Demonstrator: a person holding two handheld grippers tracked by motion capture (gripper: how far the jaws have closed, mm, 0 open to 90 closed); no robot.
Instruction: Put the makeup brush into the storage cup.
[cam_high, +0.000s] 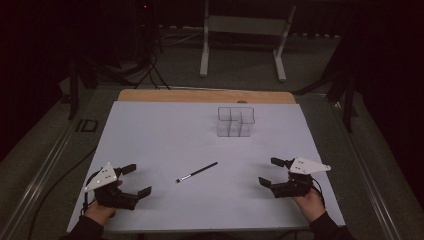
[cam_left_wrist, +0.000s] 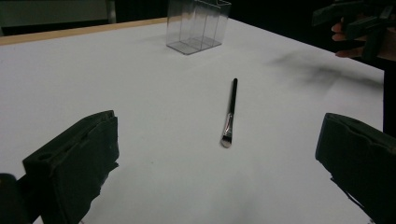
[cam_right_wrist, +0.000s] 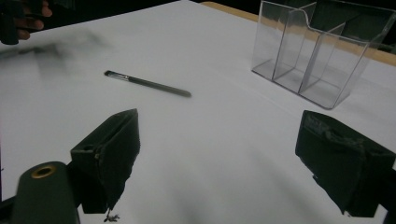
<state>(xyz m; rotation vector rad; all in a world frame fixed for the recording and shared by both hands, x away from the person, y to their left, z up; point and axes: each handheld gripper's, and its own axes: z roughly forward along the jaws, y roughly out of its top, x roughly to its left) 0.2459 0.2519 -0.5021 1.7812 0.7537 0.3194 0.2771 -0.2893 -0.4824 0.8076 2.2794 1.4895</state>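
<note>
Near the bottom edge of the high view, the left gripper (cam_high: 131, 181) sits at lower left and the right gripper (cam_high: 272, 172) at lower right, each held in a hand just above the white table (cam_high: 150, 130). Both sets of jaws stand spread wide with nothing between them, apparently ready for a pickup. Between them, slightly left of centre, a slim black makeup brush (cam_high: 197, 172) lies flat and diagonal, well apart from either gripper. Above centre, a clear acrylic organiser (cam_high: 235, 121) with several compartments stands upright and looks empty, probably the place meant for the brush.

Across the left gripper view, the brush (cam_left_wrist: 230, 113) lies in the middle of the frame, bristle end toward the camera, with the organiser (cam_left_wrist: 197, 25) at top centre and the other gripper (cam_left_wrist: 355, 21) at upper right.

Seen from the right gripper view, the brush (cam_right_wrist: 147, 83) lies at upper left, the organiser (cam_right_wrist: 322, 51) close at upper right; this gripper looks better placed for delivery.
</note>
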